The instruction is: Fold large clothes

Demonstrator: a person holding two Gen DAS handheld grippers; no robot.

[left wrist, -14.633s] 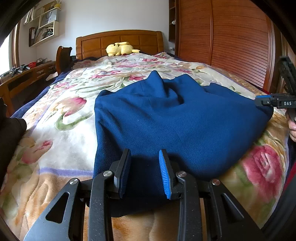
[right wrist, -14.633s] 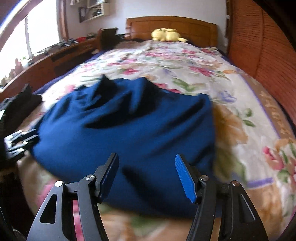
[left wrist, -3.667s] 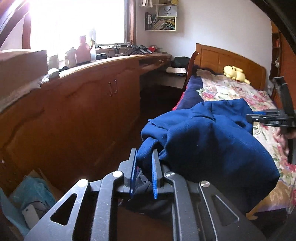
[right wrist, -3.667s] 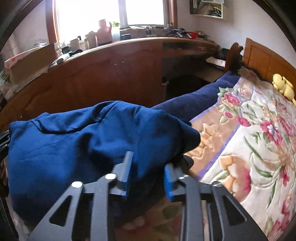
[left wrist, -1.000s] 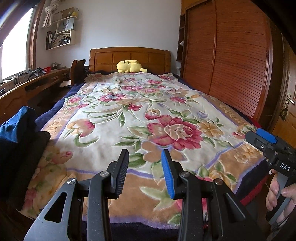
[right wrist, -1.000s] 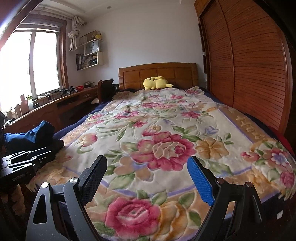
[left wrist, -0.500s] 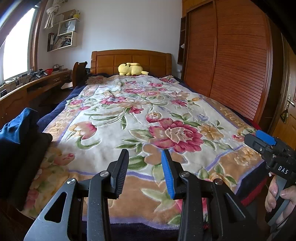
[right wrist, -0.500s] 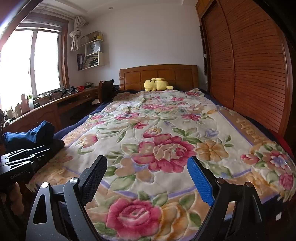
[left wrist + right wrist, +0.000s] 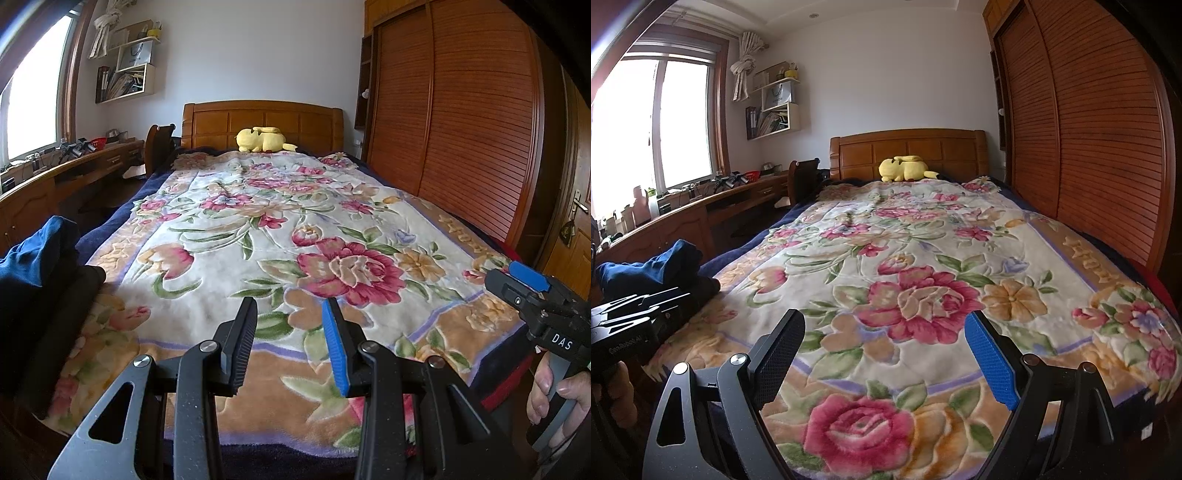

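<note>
Left wrist view: the left tongs stand partly apart, a narrow gap with nothing between the fingers, above the foot edge of the bed. Right tongs gape wide and empty over the same edge; they also show at the bed's right corner, held by a hand. A blue garment lies bunched on something dark just off the bed's left foot corner, clear of both tongs. Only a yellow plush lies on the bed, by the headboard. A wardrobe stands close along the bed's right side.
</note>
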